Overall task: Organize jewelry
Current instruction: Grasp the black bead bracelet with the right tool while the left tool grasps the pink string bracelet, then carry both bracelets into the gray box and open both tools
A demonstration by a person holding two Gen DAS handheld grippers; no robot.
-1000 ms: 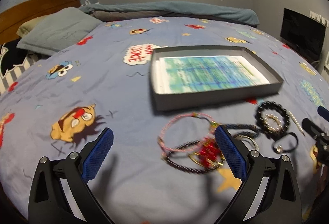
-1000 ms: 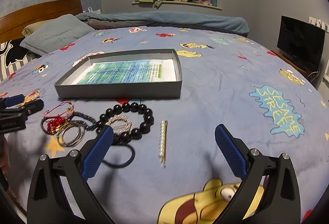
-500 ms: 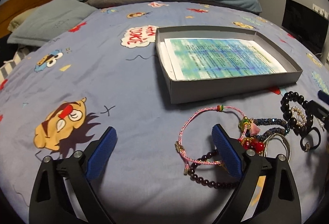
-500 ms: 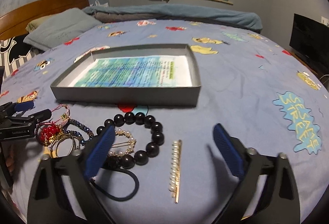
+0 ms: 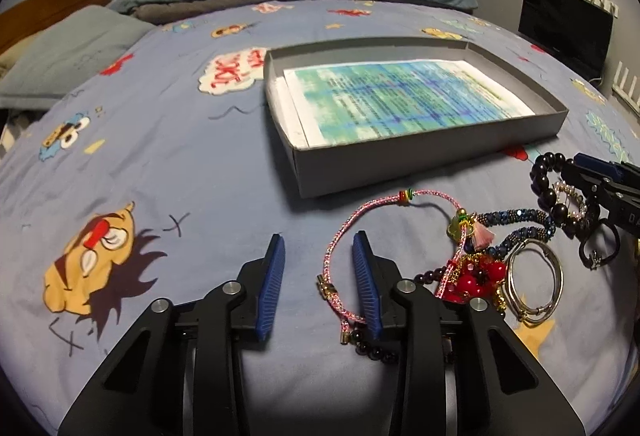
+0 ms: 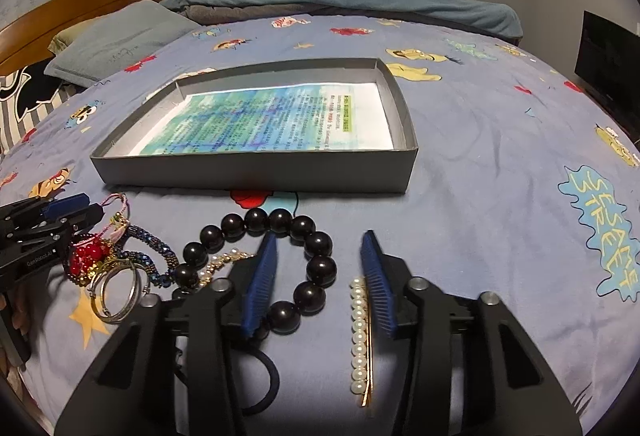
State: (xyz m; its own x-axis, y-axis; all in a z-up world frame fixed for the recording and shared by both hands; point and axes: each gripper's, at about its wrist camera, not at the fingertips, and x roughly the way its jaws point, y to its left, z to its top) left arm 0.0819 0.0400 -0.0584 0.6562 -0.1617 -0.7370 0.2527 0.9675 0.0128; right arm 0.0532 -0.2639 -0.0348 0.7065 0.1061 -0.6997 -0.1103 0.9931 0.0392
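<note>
A grey tray (image 5: 400, 160) lined with blue-green printed paper lies on the bed; it also shows in the right wrist view (image 6: 256, 172). In front of it lies a heap of jewelry. My left gripper (image 5: 318, 264) is open, its jaws partly closed around the left side of a pink cord bracelet (image 5: 340, 240), low over the sheet. My right gripper (image 6: 320, 268) is open, its jaws straddling the right side of a black bead bracelet (image 6: 316, 244). A pearl hair clip (image 6: 360, 336) lies by its right finger.
Red beads (image 5: 476, 276), a dark blue beaded bracelet (image 6: 154, 240), silver bangles (image 6: 118, 292) and a black hair tie (image 5: 600, 248) lie in the heap. Pillows (image 6: 120, 40) are at far left, a folded blanket (image 6: 340, 0) behind, a dark screen (image 5: 564, 24) at right.
Both grippers have moved forward and down onto the jewelry heap. Both pairs of jaws have narrowed from wide open to partly closed.
</note>
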